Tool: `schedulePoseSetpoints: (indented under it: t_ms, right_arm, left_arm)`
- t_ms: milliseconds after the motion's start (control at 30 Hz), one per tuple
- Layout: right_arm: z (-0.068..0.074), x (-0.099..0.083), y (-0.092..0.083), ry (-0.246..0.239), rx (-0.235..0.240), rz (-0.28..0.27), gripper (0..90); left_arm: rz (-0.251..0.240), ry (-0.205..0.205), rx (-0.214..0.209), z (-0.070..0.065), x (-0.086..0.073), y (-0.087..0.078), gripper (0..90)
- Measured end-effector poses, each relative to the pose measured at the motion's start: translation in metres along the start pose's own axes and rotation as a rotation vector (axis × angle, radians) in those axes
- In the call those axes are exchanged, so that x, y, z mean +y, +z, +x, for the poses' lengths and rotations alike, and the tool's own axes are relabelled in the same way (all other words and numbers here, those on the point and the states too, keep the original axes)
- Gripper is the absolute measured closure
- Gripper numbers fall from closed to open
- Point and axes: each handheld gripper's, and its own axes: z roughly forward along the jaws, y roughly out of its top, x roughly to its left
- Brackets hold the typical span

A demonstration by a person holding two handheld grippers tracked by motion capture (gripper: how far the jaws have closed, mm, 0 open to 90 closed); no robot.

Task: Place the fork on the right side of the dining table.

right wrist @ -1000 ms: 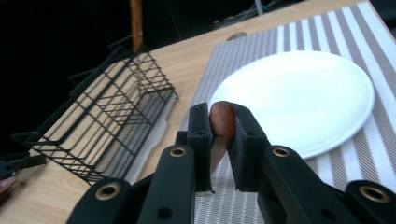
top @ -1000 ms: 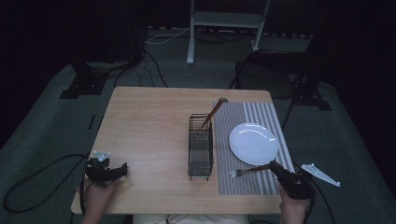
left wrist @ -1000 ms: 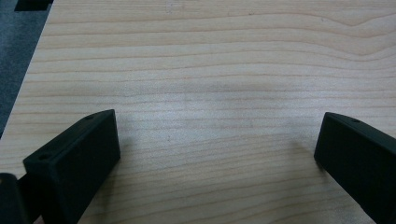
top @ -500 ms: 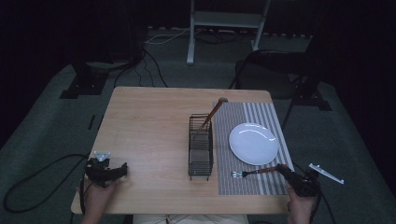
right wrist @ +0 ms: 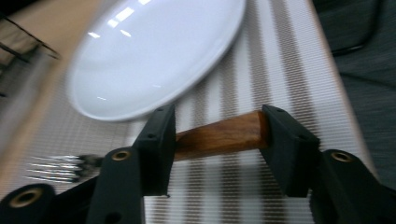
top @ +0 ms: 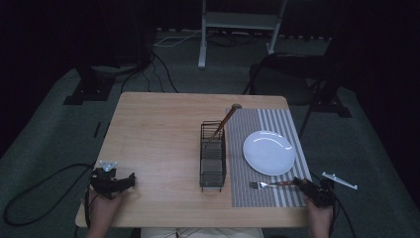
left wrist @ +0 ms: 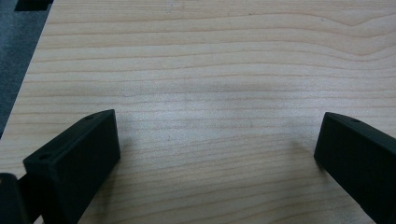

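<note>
High view: the right hand-held gripper (top: 303, 184) sits low at the tabletop's (top: 158, 139) near right corner, right over the wooden end of the fork (top: 270, 185). The fork lies flat on the striped mat (top: 262, 196), along the near edge, tines aimed toward the wire rack (top: 213, 157) and the handle out toward the right edge. The plate (top: 269, 152) rests on the mat just beyond it, apart from the fork.

In the right gripper view the handle (right wrist: 219, 136) lies crosswise between the two black jaws. They have just been opening, they stand spread now, and a gap shows at the pads, so this reads as a release rather than a pinch: the fork looks laid down beside the plate, place-setting style. The tines (right wrist: 53, 169) show blurred at the left.

Over at the near left corner, the left hand-held gripper (top: 130, 179) rests on bare wood, jaws wide apart with nothing between them, as the left gripper view confirms.

One utensil (top: 225, 121) with a wooden handle stands tilted in the rack's far end. Next call, as I judge it: lift the right hand-held gripper straight up clear of the handle so the fork isn't dragged, then go to the rack for that remaining piece.
</note>
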Motion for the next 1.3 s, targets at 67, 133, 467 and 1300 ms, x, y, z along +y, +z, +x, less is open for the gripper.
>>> schedulePoseSetpoints:
  t_ms: [67,133,467,1300]
  right_arm:
    - [0.002,0.001,0.002,-0.041,-0.06,0.011,44.6]
    - [0.001,0.001,0.003,-0.06,-0.084,0.017,41.5]
    - [0.008,0.011,0.004,-0.075,-0.046,0.009,32.3]
    - [0.111,0.062,0.046,-0.249,0.212,-0.043,15.0]
  left_arm:
    - [0.0,0.0,0.0,0.0,0.0,0.0,0.0]
    - [0.0,0.0,0.0,0.0,0.0,0.0,0.0]
    - [0.001,0.002,0.0,0.0,0.0,0.0,0.0]
    - [0.001,0.0,0.0,0.0,0.0,0.0,0.0]
